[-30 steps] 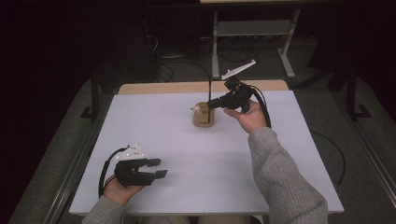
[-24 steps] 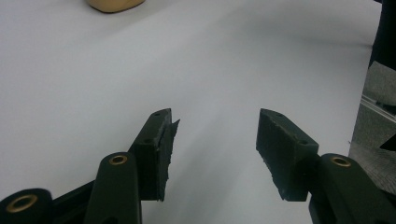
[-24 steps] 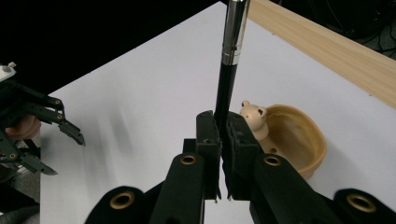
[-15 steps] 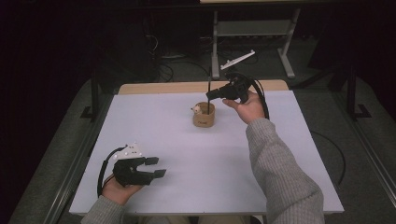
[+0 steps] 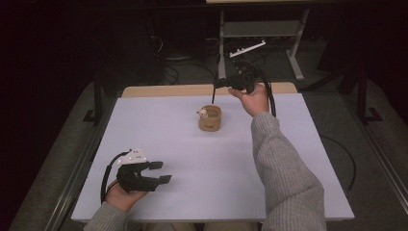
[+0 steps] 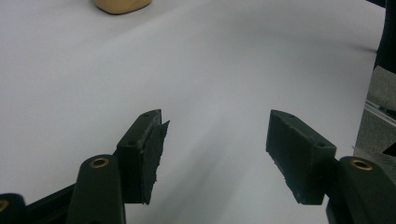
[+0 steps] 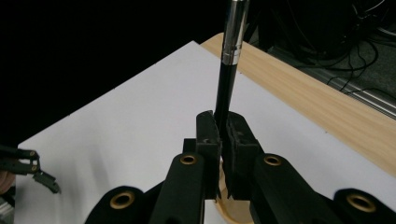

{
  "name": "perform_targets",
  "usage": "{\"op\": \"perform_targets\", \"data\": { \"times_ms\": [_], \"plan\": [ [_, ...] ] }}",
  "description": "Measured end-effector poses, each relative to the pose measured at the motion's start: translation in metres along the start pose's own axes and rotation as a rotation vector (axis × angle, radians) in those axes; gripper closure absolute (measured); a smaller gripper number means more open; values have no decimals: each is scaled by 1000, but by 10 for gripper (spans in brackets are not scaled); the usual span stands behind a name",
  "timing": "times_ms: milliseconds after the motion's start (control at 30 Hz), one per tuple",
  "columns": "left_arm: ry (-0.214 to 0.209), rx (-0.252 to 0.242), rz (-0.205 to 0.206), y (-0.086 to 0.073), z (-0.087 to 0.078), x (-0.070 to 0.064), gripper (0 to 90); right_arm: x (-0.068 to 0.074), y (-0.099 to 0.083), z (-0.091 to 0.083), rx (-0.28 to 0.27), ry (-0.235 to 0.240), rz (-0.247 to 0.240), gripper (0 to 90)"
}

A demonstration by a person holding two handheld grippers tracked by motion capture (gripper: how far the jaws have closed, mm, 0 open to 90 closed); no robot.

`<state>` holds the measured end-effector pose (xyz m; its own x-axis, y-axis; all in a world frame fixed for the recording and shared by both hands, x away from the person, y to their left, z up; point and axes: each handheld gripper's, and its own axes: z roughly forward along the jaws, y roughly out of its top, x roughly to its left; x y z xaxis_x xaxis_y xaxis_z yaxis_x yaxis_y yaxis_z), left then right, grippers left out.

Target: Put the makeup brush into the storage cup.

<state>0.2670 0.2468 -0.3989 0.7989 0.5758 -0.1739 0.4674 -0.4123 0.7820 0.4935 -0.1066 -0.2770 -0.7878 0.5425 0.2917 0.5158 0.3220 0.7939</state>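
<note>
High view, left to right: the left tool (image 5: 161,172) rests in the person's left hand (image 5: 124,195) low over the near left part of the white bench (image 5: 144,125), its jaws spread wide with nothing between them. Left gripper view confirms the same state: the two black pads (image 6: 152,154) stand well apart over bare bench surface, and the base of the tan cup (image 6: 122,5) appears at the upper edge, well away from the left tool (image 6: 215,149). Further right in the high view, the tan cup (image 5: 210,119) stands upright near the middle of the bench, toward its far side, with a small pale object (image 5: 203,113) at its left rim. Directly above the cup, a thin black rod (image 5: 213,95) hangs roughly vertical, its lower end at or just inside the cup mouth; contact with the cup cannot be determined. The right tool (image 5: 216,84), held in the right hand (image 5: 252,98), is raised above the cup. Right gripper view shows the right tool (image 7: 223,135) closed on the black rod (image 7: 226,88), which carries a silver band (image 7: 233,44) higher up, with the cup rim (image 7: 233,212) just below the jaws.
</note>
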Motion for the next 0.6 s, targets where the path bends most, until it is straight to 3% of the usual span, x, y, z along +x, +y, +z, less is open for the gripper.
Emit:
{"op": "perform_targets", "data": {
  "times_ms": [533,600],
  "plan": [
    [4,-7,-14,0,3,1,318,-11,-5,27,50,-45,30,847],
    [0,-18,-22,0,4,2,303,-12,-8,31,70,-69,22,846]
  ]
}}
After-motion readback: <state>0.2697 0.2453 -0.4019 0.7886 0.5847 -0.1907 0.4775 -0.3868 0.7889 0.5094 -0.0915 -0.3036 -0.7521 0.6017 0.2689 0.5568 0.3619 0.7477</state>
